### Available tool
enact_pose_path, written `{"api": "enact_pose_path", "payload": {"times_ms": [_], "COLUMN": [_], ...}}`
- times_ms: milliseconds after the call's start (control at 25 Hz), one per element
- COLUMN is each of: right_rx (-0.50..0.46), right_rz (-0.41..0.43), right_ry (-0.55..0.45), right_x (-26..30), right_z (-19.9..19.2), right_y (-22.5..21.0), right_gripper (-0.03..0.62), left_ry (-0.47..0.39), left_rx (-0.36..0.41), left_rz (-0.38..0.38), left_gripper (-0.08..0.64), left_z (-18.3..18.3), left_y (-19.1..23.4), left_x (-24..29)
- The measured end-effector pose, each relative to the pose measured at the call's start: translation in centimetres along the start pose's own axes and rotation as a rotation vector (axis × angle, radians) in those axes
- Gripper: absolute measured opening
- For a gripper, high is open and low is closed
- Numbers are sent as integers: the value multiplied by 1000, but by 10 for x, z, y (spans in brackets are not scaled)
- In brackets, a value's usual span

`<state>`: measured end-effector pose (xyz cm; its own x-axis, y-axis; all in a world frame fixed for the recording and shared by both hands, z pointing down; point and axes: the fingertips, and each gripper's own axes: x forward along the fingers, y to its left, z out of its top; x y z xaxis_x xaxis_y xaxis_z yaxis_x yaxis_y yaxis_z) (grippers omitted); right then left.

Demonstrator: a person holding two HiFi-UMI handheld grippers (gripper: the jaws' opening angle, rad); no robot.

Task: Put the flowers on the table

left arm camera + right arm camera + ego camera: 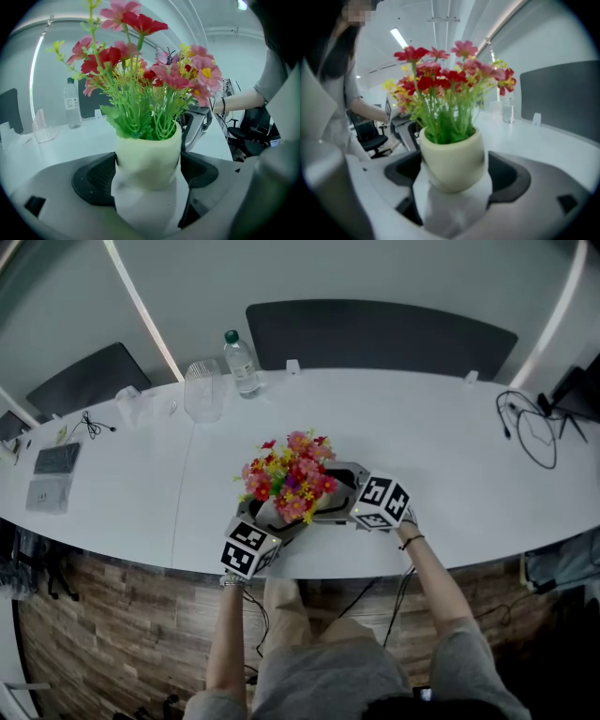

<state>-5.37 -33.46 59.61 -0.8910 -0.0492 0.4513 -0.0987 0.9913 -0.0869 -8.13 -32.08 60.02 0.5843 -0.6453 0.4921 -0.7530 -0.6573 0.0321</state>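
Note:
A bunch of red, pink and yellow artificial flowers (291, 476) stands in a cream pot (148, 159) near the front edge of the white table (450, 484). My left gripper (274, 517) comes in from the near left, and its jaws press on both sides of the pot. My right gripper (326, 499) comes in from the right and also grips the pot (452, 161). In the left gripper view the right gripper's jaw tips (197, 119) show behind the flowers (150, 70). The pot's base is hidden, so I cannot tell whether it rests on the table.
A water bottle (241, 362) and a clear ribbed glass (204, 390) stand at the back left. A laptop (52, 474) lies far left, and cables (530, 427) lie at the right. Dark chair backs (375, 334) line the far side.

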Motion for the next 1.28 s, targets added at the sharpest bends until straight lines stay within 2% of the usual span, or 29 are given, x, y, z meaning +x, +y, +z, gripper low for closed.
{"api": "enact_pose_path", "payload": {"times_ms": [200,560,760,960,1280], "right_rx": [32,152,174,169,162], "right_rz": [-37,-122,-145,-181,-190], "right_ry": [-35,-127,-154,-182,-231], "right_x": [-4,-19,-31,-43,-56], "right_z": [2,5,7,14,30], "right_y": [0,0,5,15,50], "right_gripper": [439,437,429,305,205], "left_ry": [-28,-158,-170,-196,-261], "left_rx": [-26,-127,-171,-196,-159], "left_rz": [24,77,90,84,46], "left_gripper": [434,433,412,350,217], "left_z": [2,8,5,6,32], "left_y": [1,6,3,-11,-34], "left_x": [-4,-20,-28,-40,-64]}}
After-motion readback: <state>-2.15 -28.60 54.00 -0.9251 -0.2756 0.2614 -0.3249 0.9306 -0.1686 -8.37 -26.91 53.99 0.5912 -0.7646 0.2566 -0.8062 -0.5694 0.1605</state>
